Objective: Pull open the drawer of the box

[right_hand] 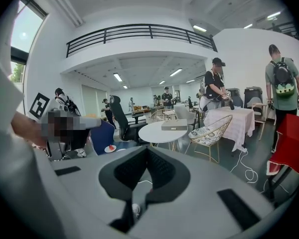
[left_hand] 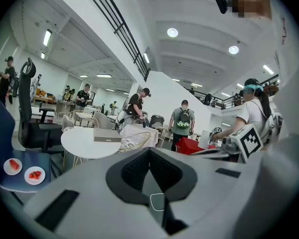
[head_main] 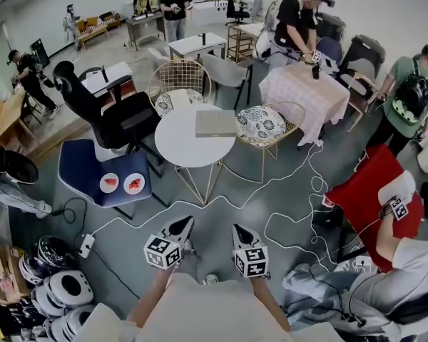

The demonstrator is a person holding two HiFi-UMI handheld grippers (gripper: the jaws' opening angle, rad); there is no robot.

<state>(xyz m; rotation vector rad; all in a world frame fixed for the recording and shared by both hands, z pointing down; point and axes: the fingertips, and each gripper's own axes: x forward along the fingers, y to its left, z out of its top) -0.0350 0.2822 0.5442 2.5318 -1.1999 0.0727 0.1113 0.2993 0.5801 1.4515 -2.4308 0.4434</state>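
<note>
The box (head_main: 215, 123) is a flat grey case lying on a round white table (head_main: 172, 148), well ahead of me across the floor. My left gripper (head_main: 180, 227) and right gripper (head_main: 240, 232) are held low and close to my body, side by side, pointing toward the table and far from the box. Both have their jaws together with nothing between them. The left gripper view shows the box (left_hand: 107, 135) beyond the left gripper (left_hand: 149, 154). In the right gripper view the box (right_hand: 174, 125) sits past the right gripper (right_hand: 147, 156). No drawer front can be made out at this distance.
A blue chair (head_main: 85, 164) holding two small plates (head_main: 121, 183) stands left of the table, with a black office chair (head_main: 110, 116) behind it. A wire chair with a patterned cushion (head_main: 264, 125) is at the table's right. White cables (head_main: 289, 216) trail over the floor. Several people stand around.
</note>
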